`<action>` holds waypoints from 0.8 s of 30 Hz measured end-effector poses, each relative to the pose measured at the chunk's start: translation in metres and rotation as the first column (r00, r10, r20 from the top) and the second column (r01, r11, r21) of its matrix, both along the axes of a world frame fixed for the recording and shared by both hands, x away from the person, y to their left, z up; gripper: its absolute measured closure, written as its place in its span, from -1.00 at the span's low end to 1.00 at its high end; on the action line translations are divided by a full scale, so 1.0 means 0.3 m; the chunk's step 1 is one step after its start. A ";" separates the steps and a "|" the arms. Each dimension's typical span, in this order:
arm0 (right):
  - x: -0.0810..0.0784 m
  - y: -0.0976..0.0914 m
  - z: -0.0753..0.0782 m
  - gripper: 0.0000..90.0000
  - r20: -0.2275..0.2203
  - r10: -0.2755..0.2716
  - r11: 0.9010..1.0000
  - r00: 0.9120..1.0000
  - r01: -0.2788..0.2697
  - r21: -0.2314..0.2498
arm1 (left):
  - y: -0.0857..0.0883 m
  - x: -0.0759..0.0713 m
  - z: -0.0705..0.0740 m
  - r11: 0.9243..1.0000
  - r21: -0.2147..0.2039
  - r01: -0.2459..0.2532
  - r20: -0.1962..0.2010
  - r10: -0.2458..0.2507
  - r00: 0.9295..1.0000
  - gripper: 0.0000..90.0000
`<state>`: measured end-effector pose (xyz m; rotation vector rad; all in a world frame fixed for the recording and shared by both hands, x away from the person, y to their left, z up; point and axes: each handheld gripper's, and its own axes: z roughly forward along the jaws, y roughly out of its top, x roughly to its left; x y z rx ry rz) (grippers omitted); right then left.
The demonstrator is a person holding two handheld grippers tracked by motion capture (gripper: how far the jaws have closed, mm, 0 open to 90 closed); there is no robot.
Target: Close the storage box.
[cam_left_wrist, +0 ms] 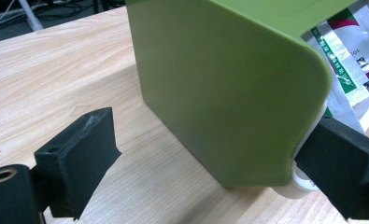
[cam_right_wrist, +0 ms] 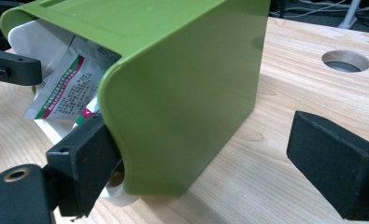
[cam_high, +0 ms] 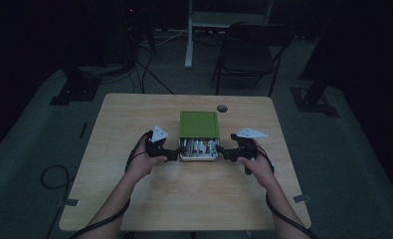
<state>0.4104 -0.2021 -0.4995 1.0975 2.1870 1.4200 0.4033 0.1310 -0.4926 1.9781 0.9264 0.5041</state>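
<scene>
Green plastic box (cam_high: 199,124) sits in the middle of the wooden worktop (cam_high: 134,199), white tray (cam_high: 199,157) partly out. Left tongs (cam_high: 173,155) and right tongs (cam_high: 223,153) stand wide at its near corners, holding nothing. I think a one-sided push may turn the box or spill the sachets (cam_right_wrist: 63,86). Their print is too small to read.

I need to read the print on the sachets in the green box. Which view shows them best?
The right gripper view: the sachets face the camera, print visible. The left gripper view shows them cropped behind the green box; the high view shows them tiny.
</scene>
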 end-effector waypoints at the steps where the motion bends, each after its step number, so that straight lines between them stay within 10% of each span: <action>1: 0.001 0.001 0.000 -0.78 0.001 -0.004 1.000 1.000 0.004 -0.001 | -0.001 0.002 0.001 1.000 0.003 -0.001 0.001 0.001 1.000 -0.82; 24: -0.006 0.009 0.006 -0.78 -0.006 -0.013 1.000 1.000 0.013 0.012 | -0.019 -0.015 0.015 1.000 -0.012 0.018 -0.016 -0.018 1.000 -0.82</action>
